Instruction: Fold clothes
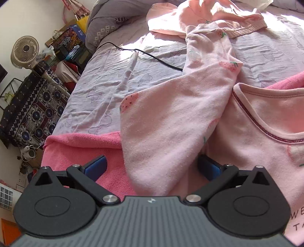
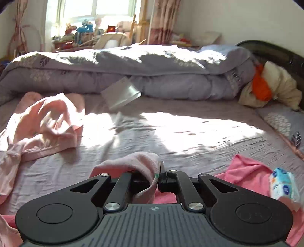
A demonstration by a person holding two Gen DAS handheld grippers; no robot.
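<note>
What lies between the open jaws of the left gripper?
In the left wrist view, the pale pink strawberry-print sleeve runs between the left gripper's open jaws, lying over the pink towel beside the pink shirt.

Left wrist: I look closely down across the bed (image 1: 106,76).
Right wrist: low, facing the window (image 2: 95,9).
Shared: bed sheet.

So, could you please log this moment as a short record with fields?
surface: bed sheet, lavender, wrinkled
left gripper: open, straddling pink strawberry-print sleeve
right gripper: shut on light pink fabric fold
shirt: pink top on hot-pink towel
other garment: crumpled pink garment
extras: black cable; tissue pack
</note>
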